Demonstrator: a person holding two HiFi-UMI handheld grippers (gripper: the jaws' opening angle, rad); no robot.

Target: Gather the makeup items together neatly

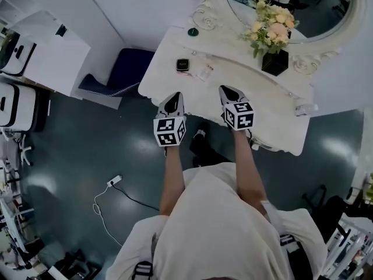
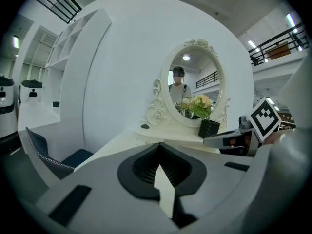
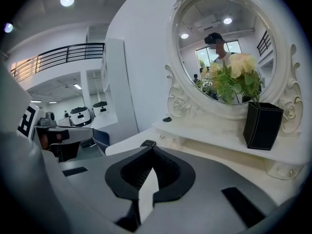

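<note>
On the white vanity table (image 1: 274, 115), a black square compact (image 1: 183, 65) lies near the left end, with a small clear packet (image 1: 205, 73) beside it. A dark round lid (image 1: 193, 32) sits further back by the mirror frame and also shows in the left gripper view (image 2: 145, 126). My left gripper (image 1: 174, 97) hovers at the table's front edge, jaws together with nothing between them. My right gripper (image 1: 227, 90) is over the tabletop a little to the right, shut and empty. The compact (image 3: 148, 143) peeks just past the right gripper's tips.
A black vase with peach flowers (image 1: 274, 62) stands before the oval mirror (image 1: 303, 10). Left of the table, a blue chair (image 1: 125, 69) sits against the wall. A power strip with its cable (image 1: 115, 181) lies on the dark floor.
</note>
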